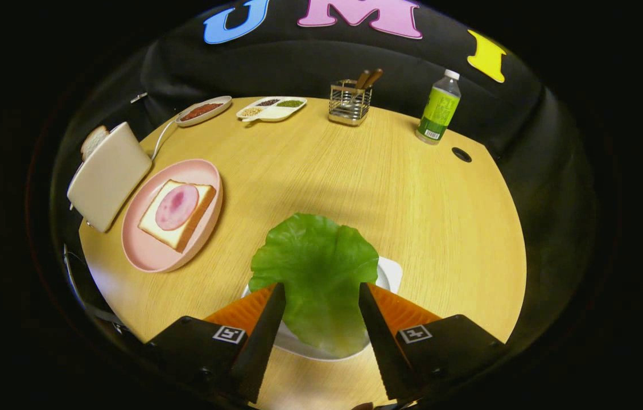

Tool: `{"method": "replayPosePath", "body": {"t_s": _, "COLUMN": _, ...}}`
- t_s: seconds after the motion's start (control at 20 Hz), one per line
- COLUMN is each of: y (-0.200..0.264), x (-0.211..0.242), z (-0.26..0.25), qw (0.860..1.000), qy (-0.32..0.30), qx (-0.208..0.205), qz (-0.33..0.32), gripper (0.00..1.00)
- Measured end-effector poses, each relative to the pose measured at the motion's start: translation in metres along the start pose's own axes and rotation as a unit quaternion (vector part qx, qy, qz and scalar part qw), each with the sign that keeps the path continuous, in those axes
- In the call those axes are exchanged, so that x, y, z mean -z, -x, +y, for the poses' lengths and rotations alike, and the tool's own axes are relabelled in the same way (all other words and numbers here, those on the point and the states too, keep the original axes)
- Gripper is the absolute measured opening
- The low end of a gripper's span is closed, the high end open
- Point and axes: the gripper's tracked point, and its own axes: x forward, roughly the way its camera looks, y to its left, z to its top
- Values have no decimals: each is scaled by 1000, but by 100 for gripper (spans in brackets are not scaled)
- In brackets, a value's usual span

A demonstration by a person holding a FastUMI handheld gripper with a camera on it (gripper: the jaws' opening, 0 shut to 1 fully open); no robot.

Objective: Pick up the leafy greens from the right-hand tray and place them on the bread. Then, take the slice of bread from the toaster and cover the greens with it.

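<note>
A broad green lettuce leaf (313,256) lies on a white tray (391,274) near the table's front edge. My gripper (321,287) is open, its two fingers standing either side of the leaf's near half, a little above it. Beyond and to the left, a pink plate (145,256) carries a slice of bread (157,223) topped with a round pink slice of ham (176,206). Left of the plate stands a cream toaster (108,173) with a second bread slice (94,139) sticking out of its top.
At the table's far side are an oval dish of red sauce (205,109), a divided white dish of grains (270,108), a wire utensil holder (350,102) and a green-labelled bottle (438,111). A cable hole (461,154) sits near the bottle.
</note>
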Motion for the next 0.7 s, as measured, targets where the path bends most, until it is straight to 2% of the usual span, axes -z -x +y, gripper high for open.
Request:
{"method": "replayPosePath", "body": {"t_s": 0.3, "y": -15, "x": 5, "z": -4, "qw": 999, "qy": -2, "qx": -17, "qz": 28, "gripper": 74}}
{"method": "replayPosePath", "body": {"t_s": 0.35, "y": -15, "x": 7, "z": -3, "qw": 999, "qy": 4, "qx": -21, "qz": 33, "gripper": 69}}
{"method": "replayPosePath", "body": {"t_s": 0.5, "y": -14, "x": 8, "z": -3, "qw": 999, "qy": 19, "qx": -22, "qz": 38, "gripper": 23}}
{"method": "replayPosePath", "body": {"t_s": 0.55, "y": -12, "x": 9, "z": -3, "qw": 999, "qy": 28, "qx": -17, "qz": 40, "gripper": 15}}
{"method": "replayPosePath", "body": {"t_s": 0.7, "y": 1, "x": 8, "z": -3, "qw": 998, "qy": 46, "qx": -13, "qz": 33, "gripper": 12}}
